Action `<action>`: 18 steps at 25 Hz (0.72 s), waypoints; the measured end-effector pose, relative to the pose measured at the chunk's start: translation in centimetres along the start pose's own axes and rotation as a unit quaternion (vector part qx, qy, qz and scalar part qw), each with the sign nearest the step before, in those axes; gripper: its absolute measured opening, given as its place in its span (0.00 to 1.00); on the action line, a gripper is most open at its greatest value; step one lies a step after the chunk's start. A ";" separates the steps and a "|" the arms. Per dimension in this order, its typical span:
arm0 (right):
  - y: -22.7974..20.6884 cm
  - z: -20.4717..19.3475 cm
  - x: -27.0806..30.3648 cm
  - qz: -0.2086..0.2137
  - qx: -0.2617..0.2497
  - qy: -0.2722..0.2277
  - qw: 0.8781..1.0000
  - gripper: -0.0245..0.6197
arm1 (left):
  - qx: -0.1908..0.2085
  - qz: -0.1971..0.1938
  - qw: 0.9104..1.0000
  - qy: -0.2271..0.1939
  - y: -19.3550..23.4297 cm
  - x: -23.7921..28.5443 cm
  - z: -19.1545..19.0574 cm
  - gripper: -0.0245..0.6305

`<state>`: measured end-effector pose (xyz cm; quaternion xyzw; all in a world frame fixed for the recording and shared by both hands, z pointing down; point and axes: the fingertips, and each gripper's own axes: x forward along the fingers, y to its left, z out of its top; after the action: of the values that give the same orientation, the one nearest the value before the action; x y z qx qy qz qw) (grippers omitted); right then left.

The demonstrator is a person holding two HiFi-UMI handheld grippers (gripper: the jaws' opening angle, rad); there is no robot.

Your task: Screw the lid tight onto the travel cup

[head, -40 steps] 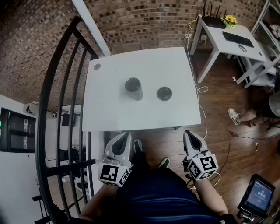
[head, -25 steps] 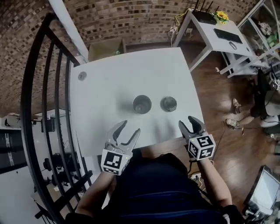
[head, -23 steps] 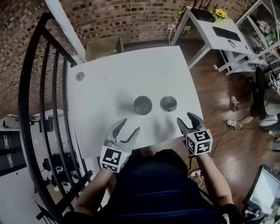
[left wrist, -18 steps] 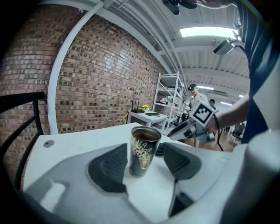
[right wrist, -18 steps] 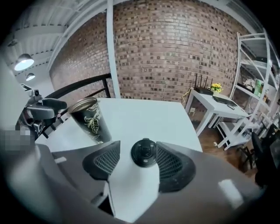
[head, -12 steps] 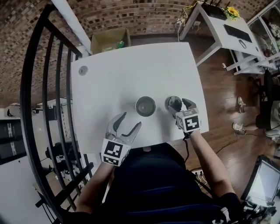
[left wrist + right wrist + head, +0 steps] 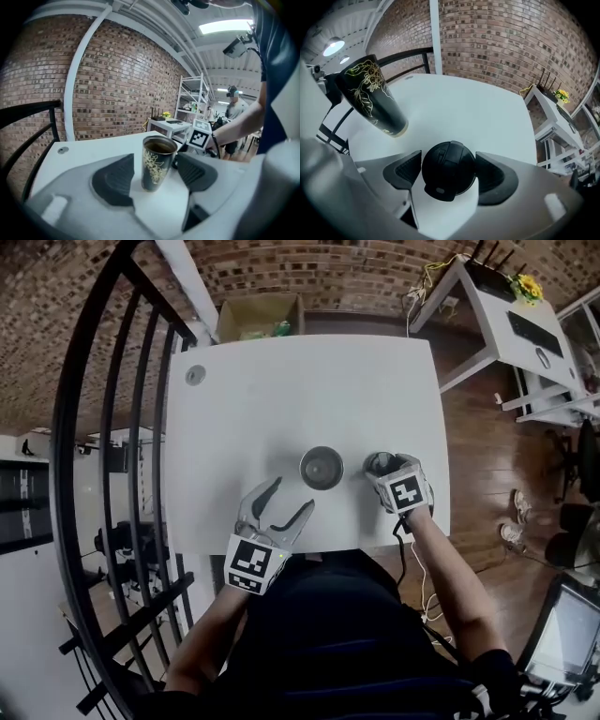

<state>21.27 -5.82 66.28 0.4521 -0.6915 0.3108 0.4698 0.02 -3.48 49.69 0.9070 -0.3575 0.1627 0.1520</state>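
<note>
The travel cup point(image 7: 158, 161) stands upright on the white table point(image 7: 281, 399), long axis vertical, mouth up; the lid point(image 7: 450, 161) lies flat just to its right. My left gripper point(image 7: 291, 495) has its jaws apart, just opening, with the cup ahead, untouched. My right gripper point(image 7: 446, 174) has its jaws spread wide, just opening, straddling the lid unclamped.

Brick wall point(image 7: 328, 268) behind white table point(image 7: 300, 390), wood floor point(image 7: 478, 427) right, black railing point(image 7: 89, 427) left (curved bars). White side desk point(image 7: 480, 298) top right, keyboard point(image 7: 527, 326) and yellow flowers point(image 7: 530, 285) on it.

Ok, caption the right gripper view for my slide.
Right tongs, just opened wider, straddle the black lid on the white table, travel cup beyond.
</note>
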 end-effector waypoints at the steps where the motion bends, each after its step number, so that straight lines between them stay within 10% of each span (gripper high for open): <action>1: -0.2 -0.3 0.2 0.001 -0.009 0.016 1.000 0.60 | -0.002 0.003 1.000 -0.002 0.0 -0.1 -0.1 0.48; 10: 0.1 0.1 0.7 0.033 -0.079 0.099 0.991 0.59 | -0.013 0.005 1.000 -0.015 0.3 -0.8 -0.6 0.45; 18: 3.1 5.7 -7.5 0.098 -0.114 0.000 0.989 0.59 | 0.008 -0.012 1.000 -0.002 1.3 -0.6 -1.3 0.45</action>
<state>17.46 -6.97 57.25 0.3259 -0.7633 0.2747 0.4854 -1.55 -3.56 50.87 0.9126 -0.3457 0.1624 0.1456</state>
